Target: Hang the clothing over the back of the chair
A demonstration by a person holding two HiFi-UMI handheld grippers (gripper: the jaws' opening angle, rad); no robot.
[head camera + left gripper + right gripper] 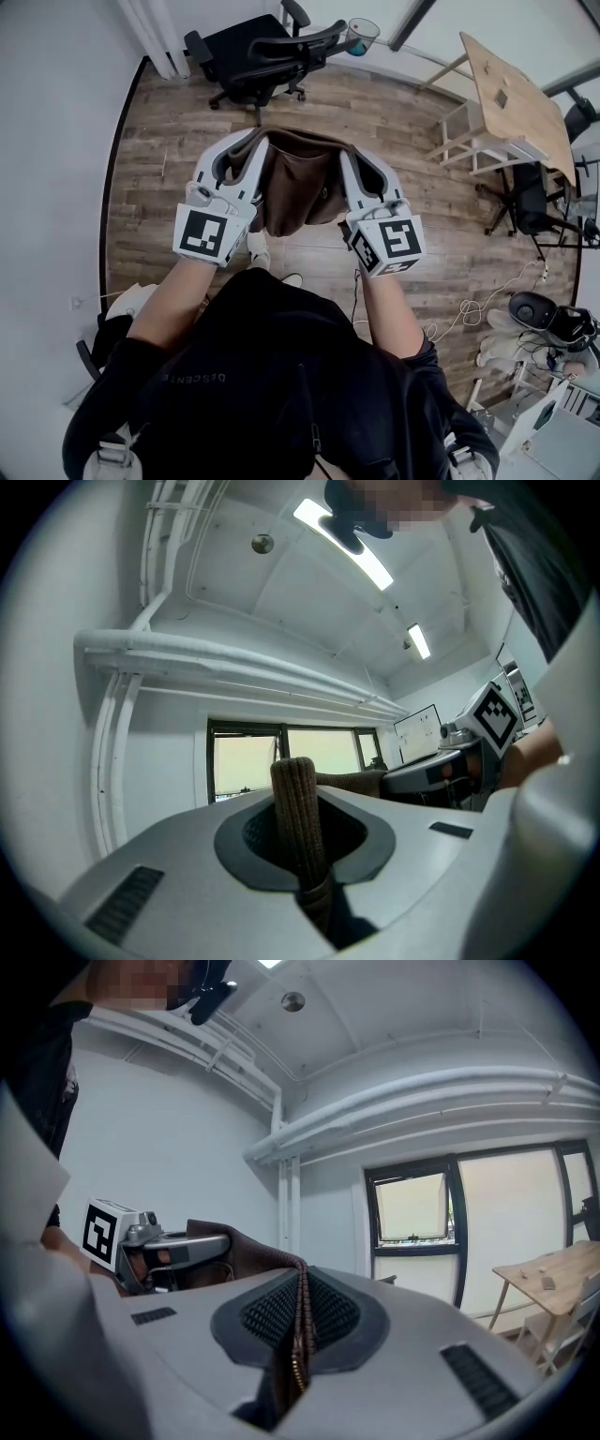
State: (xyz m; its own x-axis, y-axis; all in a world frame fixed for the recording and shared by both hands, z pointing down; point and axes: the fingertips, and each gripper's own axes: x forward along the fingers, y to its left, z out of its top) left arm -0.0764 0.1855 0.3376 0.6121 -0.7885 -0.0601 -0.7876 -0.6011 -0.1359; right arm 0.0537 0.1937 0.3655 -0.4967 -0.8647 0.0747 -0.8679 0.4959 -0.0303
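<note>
A brown garment (298,183) hangs stretched between my two grippers, held up above the wooden floor. My left gripper (251,148) is shut on its ribbed edge (298,808), which sticks up between the pads. My right gripper (347,159) is shut on the zippered edge (300,1321), with the brown cloth running off to the left toward the other gripper. A black office chair (262,56) stands farther ahead, its backrest (291,45) facing me; the garment is well short of it.
A wooden table (511,94) stands at the right with a dark chair (530,197) beside it. Cables and gear (544,323) lie on the floor at the lower right. A white wall (56,141) runs along the left.
</note>
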